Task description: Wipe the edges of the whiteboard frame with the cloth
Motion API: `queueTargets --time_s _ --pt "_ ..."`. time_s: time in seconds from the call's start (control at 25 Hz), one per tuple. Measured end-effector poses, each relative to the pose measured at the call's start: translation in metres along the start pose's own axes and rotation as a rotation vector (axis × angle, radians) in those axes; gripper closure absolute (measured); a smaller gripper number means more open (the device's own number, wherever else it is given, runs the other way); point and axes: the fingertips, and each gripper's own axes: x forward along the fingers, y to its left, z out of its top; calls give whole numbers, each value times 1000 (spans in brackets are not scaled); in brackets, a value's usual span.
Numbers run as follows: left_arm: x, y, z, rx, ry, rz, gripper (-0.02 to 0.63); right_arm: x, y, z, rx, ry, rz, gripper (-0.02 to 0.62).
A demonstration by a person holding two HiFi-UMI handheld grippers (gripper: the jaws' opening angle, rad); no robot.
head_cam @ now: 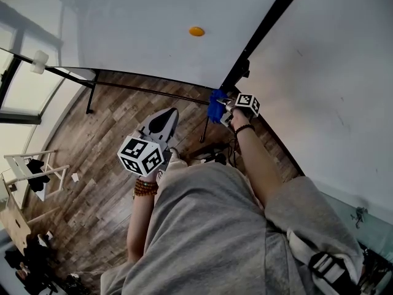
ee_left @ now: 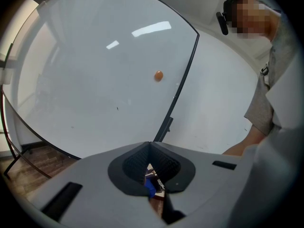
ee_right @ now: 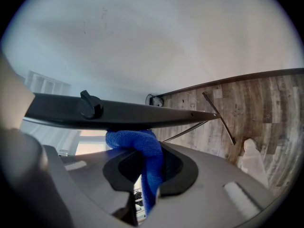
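The whiteboard (head_cam: 141,23) stands ahead, its black frame edge (head_cam: 264,26) running down to the lower right corner. My right gripper (head_cam: 225,112) is shut on a blue cloth (head_cam: 215,106), pressed against that corner of the frame. In the right gripper view the blue cloth (ee_right: 142,148) bunches up against the black frame bar (ee_right: 133,113), beside a black knob (ee_right: 89,104). My left gripper (head_cam: 164,123) hangs lower over the wooden floor, away from the board, jaws closed with nothing held. Its view shows the whiteboard (ee_left: 95,75) and frame edge (ee_left: 183,84).
An orange magnet (head_cam: 196,31) sits on the board. The white wall (head_cam: 331,72) lies right of the frame. Black stand legs (head_cam: 92,88) cross the wooden floor (head_cam: 92,183). A white rack (head_cam: 34,171) with dark items stands at the left.
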Motion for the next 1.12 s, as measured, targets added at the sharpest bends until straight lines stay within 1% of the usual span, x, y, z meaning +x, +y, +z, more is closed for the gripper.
queueTargets --time_s 0.08,0.12,0.16,0.28,0.32,0.36,0.44,0.6,0.72,0.8,0.96,1.04,1.12 --pt "-6 2 0 0 -3 3 598 -2 -4 -5 5 -7 -20 531" --pt "-9 3 -1 -2 -5 3 598 -3 -8 -9 -11 3 -45 531" --pt "-11 4 -2 -4 -5 2 598 -3 -14 -16 -51 27 -81 528" --pt "-15 4 -7 -9 1 -12 598 -5 -24 -41 -254 138 -200 525" --pt "-16 2 -9 -9 5 -20 598 -7 -22 -47 -302 158 -211 525" --pt "-16 1 -11 -6 9 -29 598 -8 -17 -52 -330 164 -199 525" --pt "-17 -2 -13 11 20 -43 598 -12 3 -59 -354 147 -132 523" --pt "-19 -2 -15 59 35 -59 598 -27 55 -73 -418 64 5 523" --pt "-18 -1 -11 108 28 -62 598 -47 90 -78 -498 -17 46 522" --pt "-16 2 -4 163 17 -43 598 -62 114 -78 -575 -87 45 520" --pt "-16 11 12 263 -28 28 598 -99 161 -80 -744 -249 19 520" --pt "-17 14 20 295 -53 60 598 -119 186 -84 -858 -335 -11 518" --pt "-18 17 27 315 -79 80 598 -137 211 -91 -1008 -427 -47 518"
